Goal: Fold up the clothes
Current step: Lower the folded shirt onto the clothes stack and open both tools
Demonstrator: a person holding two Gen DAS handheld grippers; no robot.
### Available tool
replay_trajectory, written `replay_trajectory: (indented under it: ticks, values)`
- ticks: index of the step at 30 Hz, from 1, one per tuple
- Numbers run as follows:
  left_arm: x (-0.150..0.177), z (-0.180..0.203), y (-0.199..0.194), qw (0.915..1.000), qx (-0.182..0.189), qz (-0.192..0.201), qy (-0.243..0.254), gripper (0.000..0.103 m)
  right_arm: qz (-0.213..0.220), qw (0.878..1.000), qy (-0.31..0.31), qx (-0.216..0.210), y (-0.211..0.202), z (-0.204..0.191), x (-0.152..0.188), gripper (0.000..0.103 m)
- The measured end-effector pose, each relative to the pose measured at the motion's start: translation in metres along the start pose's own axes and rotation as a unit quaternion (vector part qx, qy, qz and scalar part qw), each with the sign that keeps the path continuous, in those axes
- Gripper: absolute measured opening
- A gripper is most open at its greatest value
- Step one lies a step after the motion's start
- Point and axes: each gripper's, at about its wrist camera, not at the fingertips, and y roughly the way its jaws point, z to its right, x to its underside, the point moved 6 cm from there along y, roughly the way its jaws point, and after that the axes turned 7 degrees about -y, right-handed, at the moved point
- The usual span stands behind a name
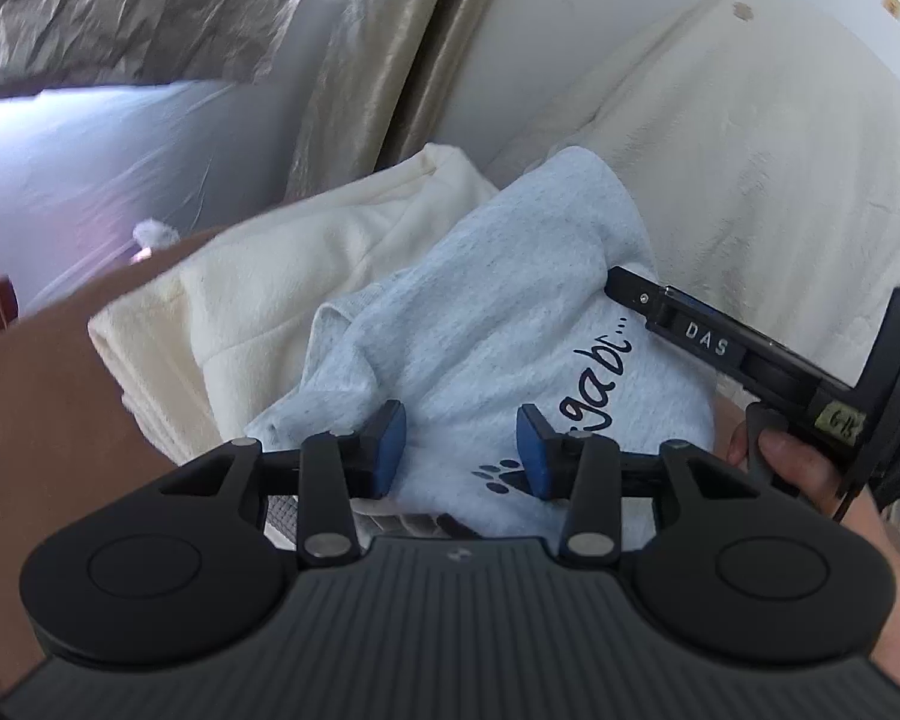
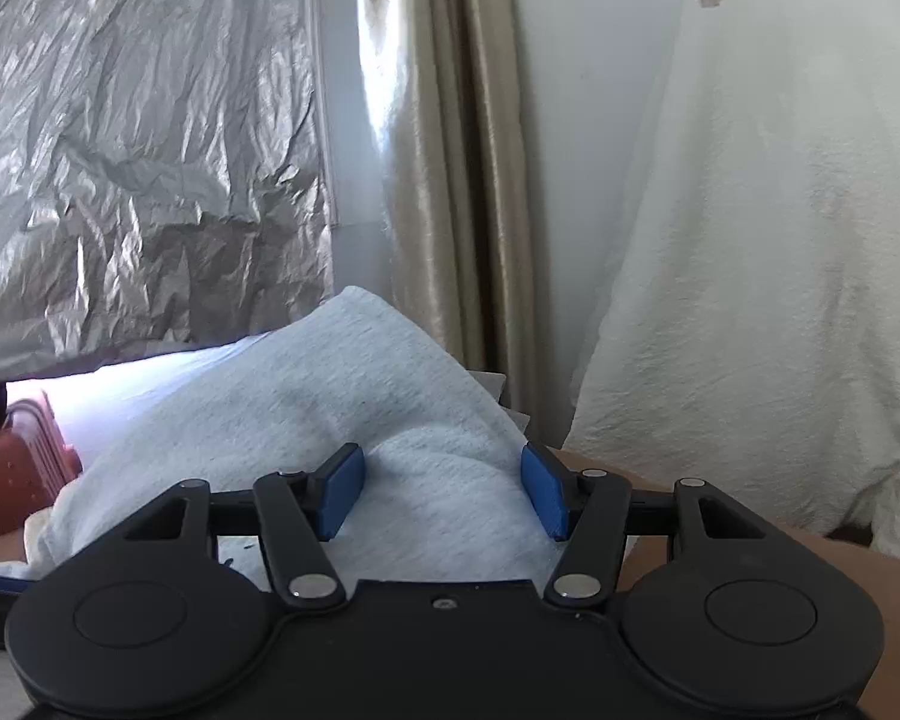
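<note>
1. Left tongs (image 1: 461, 450), blue pads apart, hover over the light grey sweatshirt (image 1: 498, 324); cloth lies between the pads, and no squeeze shows.
2. Right tongs (image 2: 444, 492) stand wider apart, with a hump of the same grey fabric rising between the pads, unpinched.
3. In the left wrist view, a person's hand (image 1: 804, 468) grips the right tool's handle at 3 o'clock.
4. The brown counter (image 1: 42, 396) carries the sweatshirt; a cream garment (image 1: 270, 276) lies folded at its 10 o'clock.
5. Behind: beige curtain (image 2: 450, 180), crinkled silver sheet (image 2: 138, 138), white drape (image 2: 768, 276).
6. The sweatshirt is roughly bundled, dark script and a paw print facing up.
</note>
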Motion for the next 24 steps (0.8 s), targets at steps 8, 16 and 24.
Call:
replay_trajectory:
  ticks: [8,16,24]
  values:
    - [0.007,0.014,-0.022,0.9966,0.009,-0.024,0.078,0.067,-0.042,0.993,0.109,0.005,-0.102,-0.016,0.023,0.072]
    - [0.03,0.011,-0.048,0.9952,-0.032,-0.045,0.08,0.072,-0.082,0.964,0.244,0.071,-0.205,-0.028,0.051,0.072]
    - [0.047,0.022,-0.098,0.9904,-0.062,-0.065,0.105,0.076,-0.102,0.963,0.212,0.132,-0.268,-0.032,0.034,0.074]
